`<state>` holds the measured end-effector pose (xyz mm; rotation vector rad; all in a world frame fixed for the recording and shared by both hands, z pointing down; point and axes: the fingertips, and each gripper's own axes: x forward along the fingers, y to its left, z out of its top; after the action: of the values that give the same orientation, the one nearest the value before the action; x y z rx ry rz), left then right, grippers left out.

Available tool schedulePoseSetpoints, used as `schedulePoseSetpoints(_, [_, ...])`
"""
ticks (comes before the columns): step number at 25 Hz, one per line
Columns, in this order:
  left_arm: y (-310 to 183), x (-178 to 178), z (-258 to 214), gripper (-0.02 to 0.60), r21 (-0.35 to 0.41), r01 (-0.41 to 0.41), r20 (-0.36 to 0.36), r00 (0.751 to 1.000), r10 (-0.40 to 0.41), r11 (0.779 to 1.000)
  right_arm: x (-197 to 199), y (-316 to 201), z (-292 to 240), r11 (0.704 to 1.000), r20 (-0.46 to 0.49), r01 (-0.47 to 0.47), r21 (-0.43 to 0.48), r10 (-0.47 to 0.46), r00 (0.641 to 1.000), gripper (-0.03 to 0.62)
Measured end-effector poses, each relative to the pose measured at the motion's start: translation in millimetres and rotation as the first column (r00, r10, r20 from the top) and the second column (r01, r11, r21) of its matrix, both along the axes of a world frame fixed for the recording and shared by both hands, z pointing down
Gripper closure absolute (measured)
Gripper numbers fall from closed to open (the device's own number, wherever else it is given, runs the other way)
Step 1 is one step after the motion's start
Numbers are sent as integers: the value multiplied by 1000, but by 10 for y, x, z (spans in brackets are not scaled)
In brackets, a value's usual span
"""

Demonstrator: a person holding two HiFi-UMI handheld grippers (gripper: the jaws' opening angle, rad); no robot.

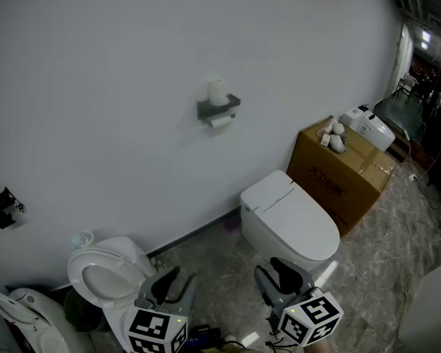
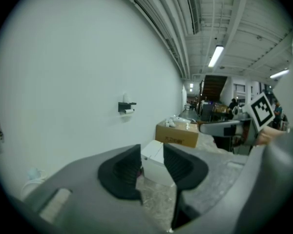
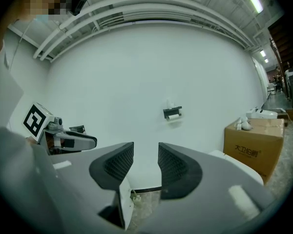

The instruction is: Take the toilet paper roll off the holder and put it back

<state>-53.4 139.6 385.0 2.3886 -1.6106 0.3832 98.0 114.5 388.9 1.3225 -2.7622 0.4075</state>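
White wall (image 1: 117, 72), toilet paper roll (image 1: 221, 122) on holder (image 1: 218, 107); left tool (image 1: 178, 279) and right tool (image 1: 272, 268) half-open, empty.

Two toilets (image 1: 294, 219) (image 1: 77, 274), two toilet paper rolls (image 1: 217, 91) (image 1: 220, 122), one holder (image 1: 218, 107), one cardboard box (image 1: 342, 173), two hand-held grippers (image 1: 178, 279) (image 1: 273, 272).

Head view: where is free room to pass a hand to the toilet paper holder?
The wall is bare on both sides of the holder and below it, down to the closed toilet. The cardboard box top is crowded with small things.
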Motion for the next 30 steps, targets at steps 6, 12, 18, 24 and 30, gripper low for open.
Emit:
schedulePoseSetpoints(6, [26,134,-32,442,20,20,11,1000,-20,1000,130,-13,10,1000,7,18,8,-18,1000,451])
schedulePoseSetpoints(12, [-43,216,-61,443,41,16,12,1000,-16,999,222,-85,23,1000,16,10,18,-10,1000,451])
schedulePoseSetpoints(18, [-258,292,-58,443,55,-6,14,1000,5,998,277,-252,56,1000,14,-1,26,1,1000,451])
schedulePoseSetpoints(24, [-605,322,-55,443,62,-29,15,999,28,998,290,-570,40,999,11,-14,37,14,1000,451])
schedulePoseSetpoints(30, [-1066,262,-106,443,68,-50,14,999,49,996,185,-996,-38,999,8,-19,51,18,1000,451])
